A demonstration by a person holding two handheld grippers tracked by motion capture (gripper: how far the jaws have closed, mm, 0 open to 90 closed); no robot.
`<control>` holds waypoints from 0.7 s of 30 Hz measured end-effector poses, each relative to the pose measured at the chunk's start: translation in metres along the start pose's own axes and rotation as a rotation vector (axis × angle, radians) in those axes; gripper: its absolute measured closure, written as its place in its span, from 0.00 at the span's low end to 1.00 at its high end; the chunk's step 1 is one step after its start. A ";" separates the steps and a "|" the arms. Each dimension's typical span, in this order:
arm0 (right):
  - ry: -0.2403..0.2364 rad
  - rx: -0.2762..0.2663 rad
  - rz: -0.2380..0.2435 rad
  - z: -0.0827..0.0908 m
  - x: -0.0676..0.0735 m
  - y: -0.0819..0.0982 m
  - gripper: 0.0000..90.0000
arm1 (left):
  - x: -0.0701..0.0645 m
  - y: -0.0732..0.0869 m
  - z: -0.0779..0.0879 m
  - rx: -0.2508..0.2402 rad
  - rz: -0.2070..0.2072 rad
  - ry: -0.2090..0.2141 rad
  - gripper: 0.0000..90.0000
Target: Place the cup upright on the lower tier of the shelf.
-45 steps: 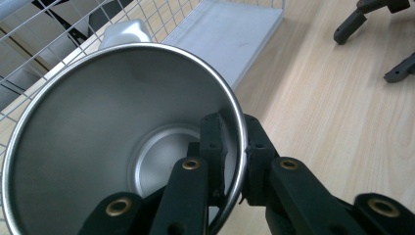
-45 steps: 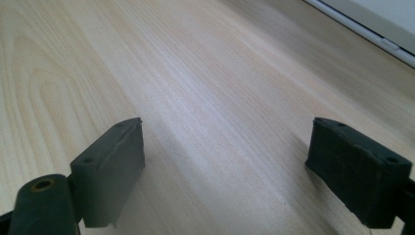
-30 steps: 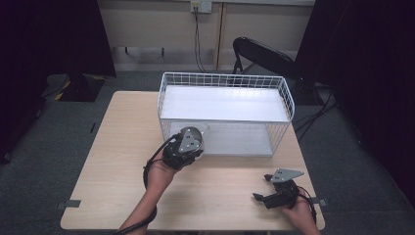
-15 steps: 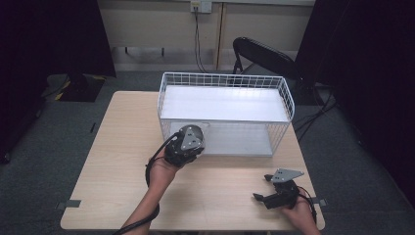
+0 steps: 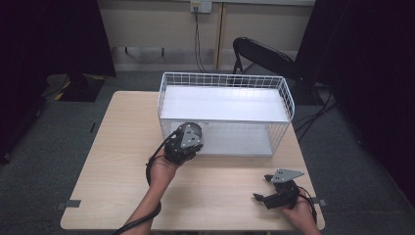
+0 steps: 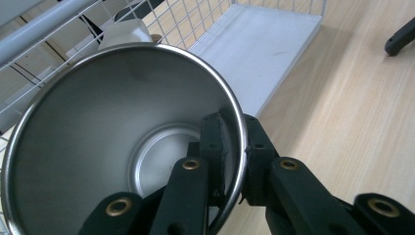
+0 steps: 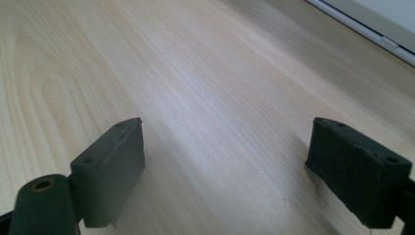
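Note:
A shiny steel cup (image 6: 112,147) is held by its rim, mouth toward the camera and empty inside. My left gripper (image 6: 235,156) is shut on that rim, one jaw inside the cup and one outside. In the high view the left gripper (image 5: 187,137) hovers at the front left corner of a white wire basket (image 5: 225,76). The basket's pale lower shelf (image 6: 259,49) lies just beyond the cup. My right gripper (image 5: 263,187) rests low at the table's front right, jaws pointing left. In its own view the right gripper (image 7: 235,166) stands open over bare wood with nothing between its pads (image 7: 112,161).
The wooden table (image 5: 117,161) has free room left of and in front of the basket. A black folding chair (image 5: 264,54) stands behind the table. Cables trail from both grippers along the person's forearms. The right gripper's tip (image 6: 401,39) shows far off over the table.
My left gripper with the cup has crept slightly forward toward the basket's front. The right gripper has stayed put.

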State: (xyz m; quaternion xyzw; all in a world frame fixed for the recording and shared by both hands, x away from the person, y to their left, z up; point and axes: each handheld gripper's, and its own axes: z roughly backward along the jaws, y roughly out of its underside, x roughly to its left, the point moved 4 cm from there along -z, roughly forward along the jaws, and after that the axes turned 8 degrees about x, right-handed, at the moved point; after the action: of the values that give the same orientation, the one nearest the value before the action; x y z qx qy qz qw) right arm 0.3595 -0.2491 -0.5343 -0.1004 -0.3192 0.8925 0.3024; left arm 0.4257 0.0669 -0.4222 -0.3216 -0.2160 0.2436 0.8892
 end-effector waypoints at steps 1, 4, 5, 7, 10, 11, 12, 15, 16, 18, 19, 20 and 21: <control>0.000 0.000 0.000 0.000 0.000 0.000 0.14 | 0.000 0.000 0.000 -0.002 -0.001 -0.003 0.92; 0.000 0.000 0.000 0.000 0.000 0.000 0.14 | 0.001 -0.001 -0.001 -0.005 -0.003 -0.013 0.92; -0.001 0.000 0.000 0.000 0.000 0.000 0.14 | 0.001 -0.001 -0.001 -0.002 -0.006 -0.014 0.92; 0.000 0.000 0.000 0.000 0.000 0.000 0.14 | 0.002 0.000 -0.003 -0.004 0.001 -0.017 0.92; 0.000 0.000 0.000 0.000 0.000 0.000 0.14 | 0.003 0.000 -0.004 0.005 -0.001 -0.021 0.92; 0.000 0.000 0.000 0.000 0.000 0.000 0.14 | 0.003 0.001 -0.005 0.007 0.003 -0.022 0.92; 0.000 0.000 0.000 0.000 0.000 0.000 0.14 | 0.003 0.001 -0.005 0.007 0.003 -0.022 0.92; 0.000 0.000 0.001 0.000 0.000 0.000 0.14 | 0.004 0.001 -0.008 0.006 -0.001 -0.032 0.92; 0.000 0.000 0.000 0.000 0.000 0.000 0.14 | 0.004 0.001 -0.008 0.007 -0.004 -0.036 0.92; 0.000 0.000 0.001 0.000 0.000 0.000 0.14 | 0.004 0.001 -0.009 0.008 0.002 -0.038 0.92; 0.000 -0.001 0.000 0.000 0.000 0.000 0.14 | 0.004 0.000 -0.010 0.008 0.001 -0.040 0.92; 0.000 0.000 0.001 0.000 0.000 0.000 0.14 | 0.005 0.000 -0.010 0.008 0.000 -0.042 0.92; -0.001 0.000 0.000 0.000 0.000 0.000 0.14 | 0.005 0.000 -0.011 0.008 0.002 -0.043 0.92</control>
State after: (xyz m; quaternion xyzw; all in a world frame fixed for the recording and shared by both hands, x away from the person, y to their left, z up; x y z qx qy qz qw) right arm 0.3591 -0.2496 -0.5343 -0.1003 -0.3194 0.8926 0.3021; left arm 0.4351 0.0650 -0.4286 -0.3128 -0.2337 0.2521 0.8854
